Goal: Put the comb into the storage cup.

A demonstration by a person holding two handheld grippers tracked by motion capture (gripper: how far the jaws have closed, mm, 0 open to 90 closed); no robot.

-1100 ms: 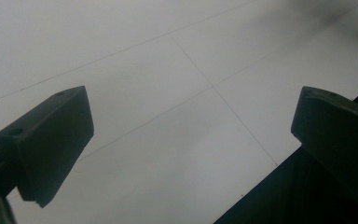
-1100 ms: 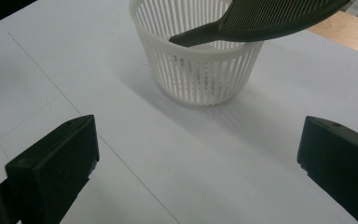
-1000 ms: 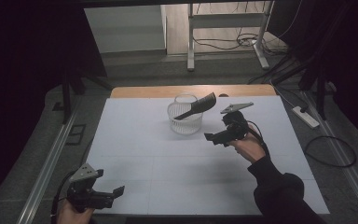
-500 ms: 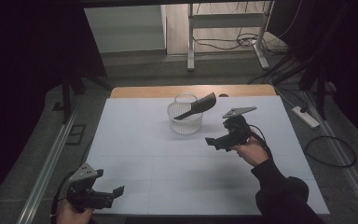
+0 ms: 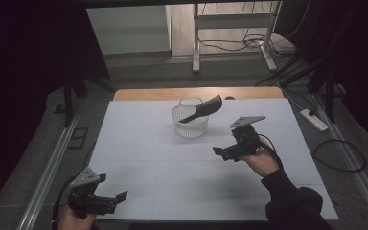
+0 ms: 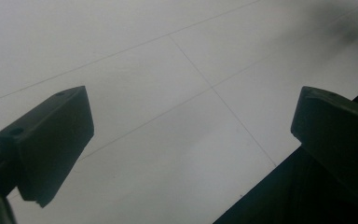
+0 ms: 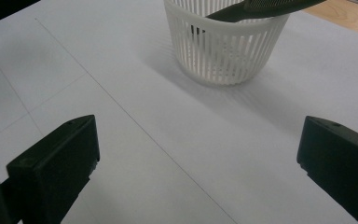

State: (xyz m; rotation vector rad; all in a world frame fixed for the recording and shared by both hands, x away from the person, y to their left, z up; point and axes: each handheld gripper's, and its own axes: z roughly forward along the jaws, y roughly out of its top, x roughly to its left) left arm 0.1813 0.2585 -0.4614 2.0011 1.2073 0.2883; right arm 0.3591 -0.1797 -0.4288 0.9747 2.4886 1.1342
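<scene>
Empty jaws either side of a black comb resting in a white slotted plastic basket

At the near left corner the left gripper (image 5: 106,200) hangs low over the white sheet-covered surface (image 5: 139,143), jaws wide apart and empty. Mid-surface toward the far edge, the white slotted plastic basket (image 7: 226,49) stands upright with the flat black plastic comb (image 5: 202,109) leaning across its rim, one end inside, the broader end jutting out to the right. The comb looks light, stiff and rather slick; that free end seems the best place to pinch. The basket likely tips easily. Near it on the right, the right gripper (image 5: 226,152) faces the basket, jaws spread, holding nothing. The room beyond is dim, with cables on the floor (image 5: 139,67).
</scene>
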